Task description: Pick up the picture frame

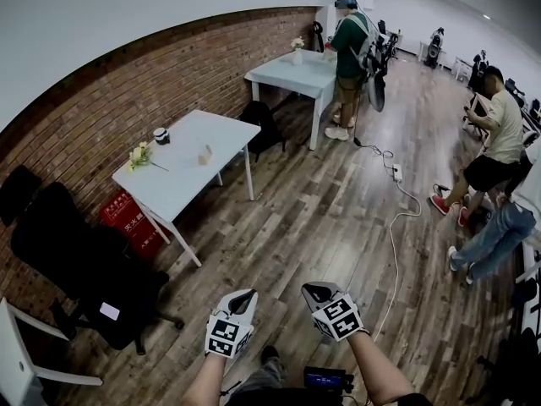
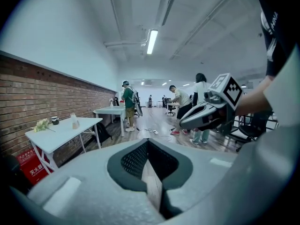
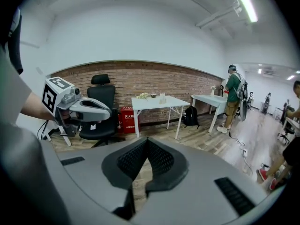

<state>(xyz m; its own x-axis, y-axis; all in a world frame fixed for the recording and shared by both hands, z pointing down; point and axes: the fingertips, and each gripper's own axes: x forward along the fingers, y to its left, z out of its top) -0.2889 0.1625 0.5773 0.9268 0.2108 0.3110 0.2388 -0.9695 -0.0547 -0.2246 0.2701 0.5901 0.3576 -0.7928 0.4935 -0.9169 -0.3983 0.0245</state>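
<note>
The small picture frame [image 1: 205, 154] stands upright on the white table [image 1: 190, 180] by the brick wall, far ahead of both grippers. It shows tiny in the left gripper view [image 2: 74, 122] and in the right gripper view [image 3: 162, 98]. My left gripper [image 1: 247, 295] and right gripper [image 1: 314, 292] are held side by side low over the wooden floor, well short of the table. Both are shut with nothing between the jaws, as the left gripper's [image 2: 149, 145] and the right gripper's [image 3: 146, 144] own views show.
On the table with the frame are a flower bunch [image 1: 139, 155] and a dark cup [image 1: 161, 135]. A red box [image 1: 129, 218] sits under it, a black office chair [image 1: 89, 269] to its left. A second table [image 1: 297, 74], several people and a floor cable [image 1: 394, 227] lie beyond.
</note>
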